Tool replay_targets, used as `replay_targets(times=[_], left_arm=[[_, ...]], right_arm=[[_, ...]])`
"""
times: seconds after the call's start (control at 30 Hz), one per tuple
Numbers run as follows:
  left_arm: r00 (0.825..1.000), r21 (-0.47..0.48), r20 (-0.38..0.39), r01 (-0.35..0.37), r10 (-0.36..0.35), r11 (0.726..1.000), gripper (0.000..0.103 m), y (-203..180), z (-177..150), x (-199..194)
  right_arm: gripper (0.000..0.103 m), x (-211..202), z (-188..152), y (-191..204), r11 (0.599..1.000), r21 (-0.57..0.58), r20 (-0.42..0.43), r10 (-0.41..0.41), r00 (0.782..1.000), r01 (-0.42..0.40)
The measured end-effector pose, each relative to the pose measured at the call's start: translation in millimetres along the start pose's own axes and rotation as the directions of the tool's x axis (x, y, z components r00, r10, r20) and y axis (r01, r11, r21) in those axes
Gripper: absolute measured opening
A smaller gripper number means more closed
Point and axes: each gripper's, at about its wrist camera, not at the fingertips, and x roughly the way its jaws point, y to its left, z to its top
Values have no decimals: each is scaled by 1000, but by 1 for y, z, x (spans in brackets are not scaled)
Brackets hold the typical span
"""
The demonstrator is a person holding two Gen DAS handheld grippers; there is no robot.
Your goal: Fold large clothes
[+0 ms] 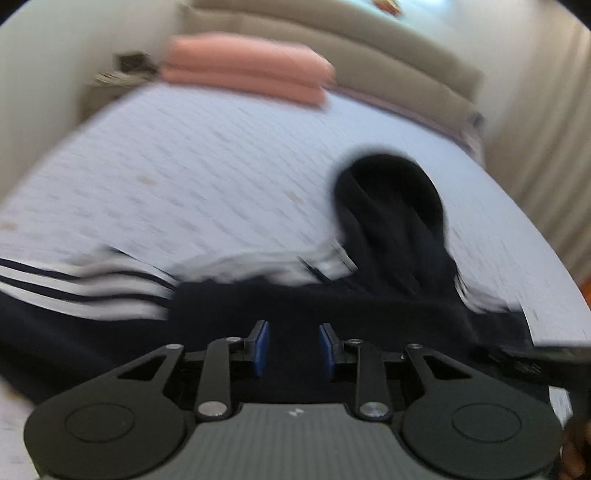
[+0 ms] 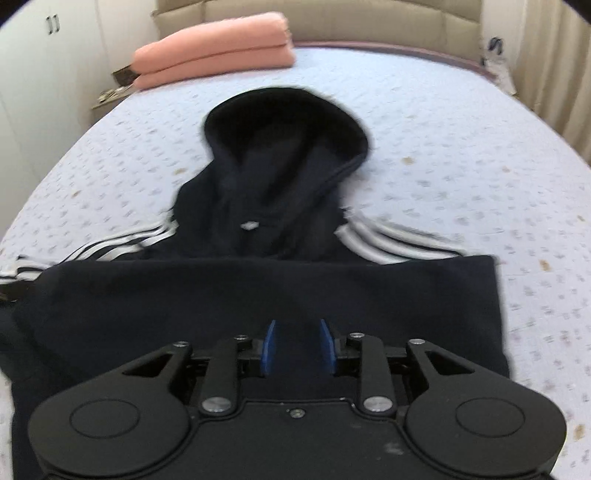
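A black hoodie [image 2: 258, 295] with white-striped sleeves [image 2: 373, 240] lies flat on the bed. Its lower part is folded up towards the hood [image 2: 280, 155], which points at the headboard. My right gripper [image 2: 297, 347] hovers over the folded body, open, with a clear gap between its blue pads [image 2: 269, 347] and nothing pinched. In the blurred left wrist view, my left gripper [image 1: 293, 347] stands open above the hoodie [image 1: 332, 306], near its left side. The striped left sleeve [image 1: 92, 288] stretches to the left, and the hood [image 1: 391, 221] lies ahead on the right.
The pale patterned bed sheet [image 2: 443, 166] spreads on all sides. A folded pink blanket [image 2: 214, 51] lies at the far end by the beige headboard [image 2: 369, 22]. White cupboard doors [image 2: 37, 55] stand on the left and a curtain [image 1: 546, 147] on the right.
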Motion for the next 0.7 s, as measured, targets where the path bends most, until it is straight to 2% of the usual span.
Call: replay_targets(times=[0.1,0.13,0.23,0.33,0.4,0.47,0.53,0.57,0.63,0.7], left_arm=[[990,14,-133,-51,52,999,19,-4,-18,44],[992,11,-115,-53,54,999,19,-2,-22,47],[993,-27,-109,-35,32,999,18,4,-19,38],[998,-89,-54,-32,27,996,19,21,-18,9],[998,-137,-19,-60,58,989,20,40,-15,-15],[989,-188,4,-142,145,972,20,71,-14,-38],[968,-249,20,-239,251,939,20,107,-15,-59],[950,-287,20,-293,311,912,20,128,-17,-70],[912,-372,0,-380,409,847,20,169,-22,-85],[889,-482,-30,-413,456,773,20,211,-28,-95]], right_arm=[[34,29,-8,13,999,-22,-97,-35,995,33],[34,42,-13,14,999,-30,-148,-44,988,40],[34,47,-9,15,997,-58,-157,-55,986,46],[35,49,-6,13,997,-62,-168,-45,985,35],[35,49,-5,13,997,-76,-174,-42,984,29],[36,50,-3,12,997,-76,-179,-39,983,26],[37,52,-3,12,997,-77,-181,-42,983,29],[37,52,-3,13,996,-83,-180,-47,983,33],[37,50,-6,15,995,-96,-173,-56,983,40],[37,51,-7,16,994,-104,-168,-62,984,44]])
